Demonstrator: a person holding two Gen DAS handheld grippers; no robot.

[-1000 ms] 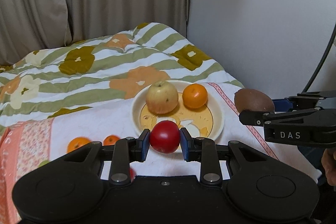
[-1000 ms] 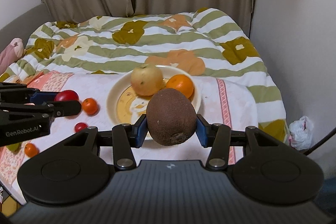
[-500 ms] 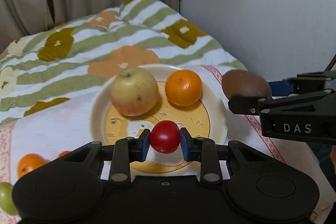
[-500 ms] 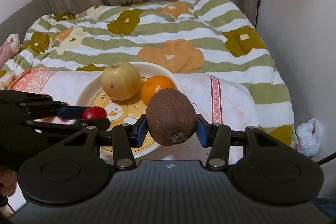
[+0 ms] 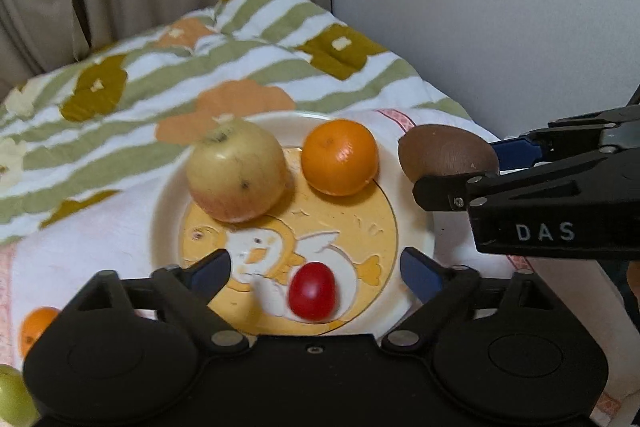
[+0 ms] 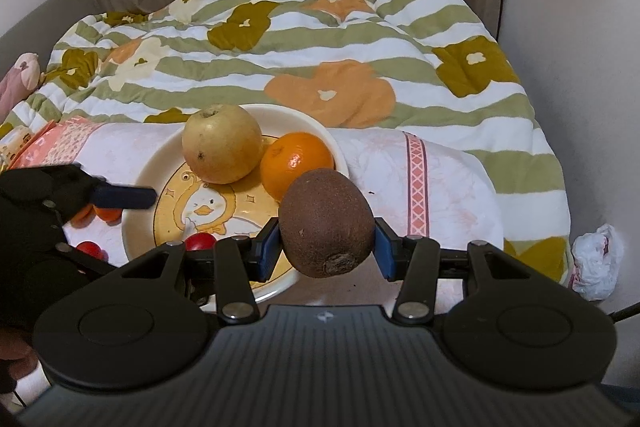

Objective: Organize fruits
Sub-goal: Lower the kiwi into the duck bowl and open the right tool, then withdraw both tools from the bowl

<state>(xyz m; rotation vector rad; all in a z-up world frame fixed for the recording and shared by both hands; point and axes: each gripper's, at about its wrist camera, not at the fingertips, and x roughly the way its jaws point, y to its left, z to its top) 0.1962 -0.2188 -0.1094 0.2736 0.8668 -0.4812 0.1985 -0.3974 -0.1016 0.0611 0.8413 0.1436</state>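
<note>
A: Left wrist view: what was seen on the plate (image 5: pixel 168 211)?

B: An apple (image 5: pixel 236 175), an orange (image 5: pixel 339 157) and a tomato (image 5: pixel 312 290), the last framed by the left gripper's (image 5: pixel 314 269) parted jaws.

A: And the kiwi (image 6: pixel 326 223)?

B: It was clamped in the right gripper (image 6: pixel 326 247), beside the plate's rim.

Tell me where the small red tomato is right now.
In the left wrist view the small red tomato lies on the near part of the round cream plate with the yellow duck picture, between the open left tool's fingers, nearer than the yellow apple.
</note>
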